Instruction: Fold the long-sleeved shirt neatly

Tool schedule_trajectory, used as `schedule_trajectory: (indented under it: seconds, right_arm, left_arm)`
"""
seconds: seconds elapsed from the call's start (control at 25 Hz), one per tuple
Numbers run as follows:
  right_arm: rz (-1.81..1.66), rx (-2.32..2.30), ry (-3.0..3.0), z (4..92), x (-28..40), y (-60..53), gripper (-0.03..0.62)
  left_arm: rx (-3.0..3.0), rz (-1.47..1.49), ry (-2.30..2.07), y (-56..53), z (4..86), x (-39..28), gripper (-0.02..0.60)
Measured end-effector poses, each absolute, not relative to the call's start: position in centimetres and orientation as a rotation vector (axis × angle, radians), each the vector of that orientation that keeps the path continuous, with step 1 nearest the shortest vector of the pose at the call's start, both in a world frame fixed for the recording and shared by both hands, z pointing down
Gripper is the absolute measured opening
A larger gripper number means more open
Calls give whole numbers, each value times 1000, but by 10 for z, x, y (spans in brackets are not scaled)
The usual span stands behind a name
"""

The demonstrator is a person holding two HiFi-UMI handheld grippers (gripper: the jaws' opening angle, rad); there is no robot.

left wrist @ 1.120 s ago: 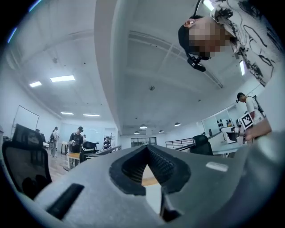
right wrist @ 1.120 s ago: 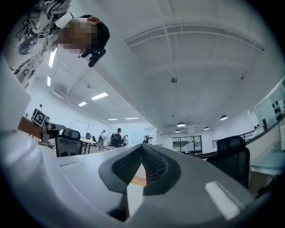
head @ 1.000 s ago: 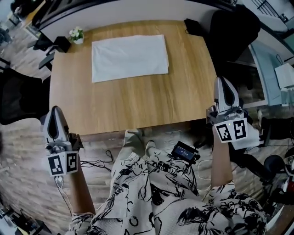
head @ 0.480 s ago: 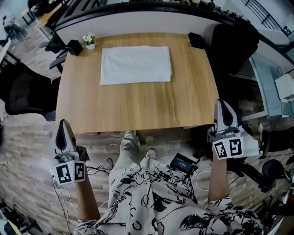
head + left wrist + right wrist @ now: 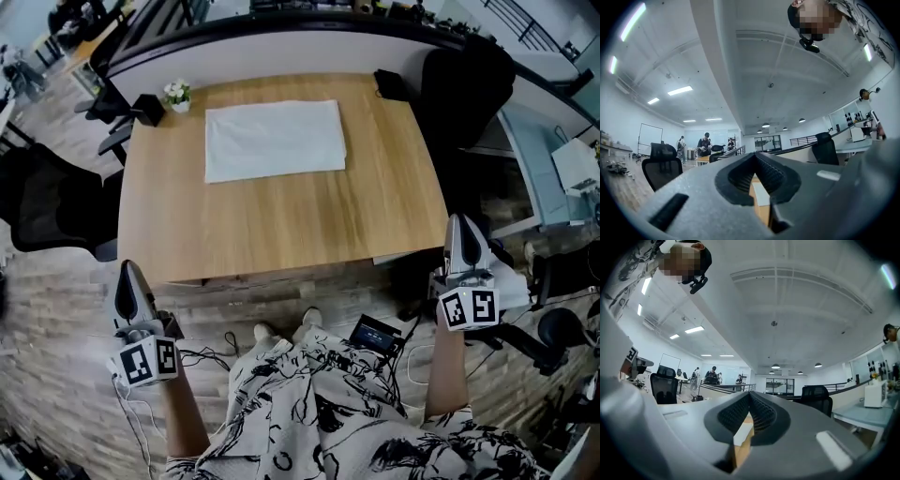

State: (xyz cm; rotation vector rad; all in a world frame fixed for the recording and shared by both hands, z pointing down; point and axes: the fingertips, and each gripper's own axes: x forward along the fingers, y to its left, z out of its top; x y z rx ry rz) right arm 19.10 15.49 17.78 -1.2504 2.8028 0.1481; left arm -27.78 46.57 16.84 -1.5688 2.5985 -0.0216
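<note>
left claw [image 5: 130,284]: closed, empty, held level | right claw [image 5: 462,242]: closed, empty, held level

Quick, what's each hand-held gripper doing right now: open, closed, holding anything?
Left hand-held gripper: closed, holding nothing.
Right hand-held gripper: closed, holding nothing.
</note>
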Motion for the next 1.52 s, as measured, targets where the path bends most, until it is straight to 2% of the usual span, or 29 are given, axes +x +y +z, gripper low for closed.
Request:
schedule_trajectory:
  seconds: [0.24,0.68,0.96,1.52]
  right_arm:
    - [171,-1279,2800,171,177,173,8]
    - [146,-1399,2745,188,202,197,8]
    - [95,-1412,2766,201,189,198,6]
    - [77,-1320,2773,198,158,204,6]
  left_arm:
    - [-1592,-17,2584,473,168,-301,5]
    - [-1580,15,2567,493,170,-325,5]
    - [-1626,-80,2603,504,202,-322,5]
    - [-1610,-45,2618,505,197,-314,5]
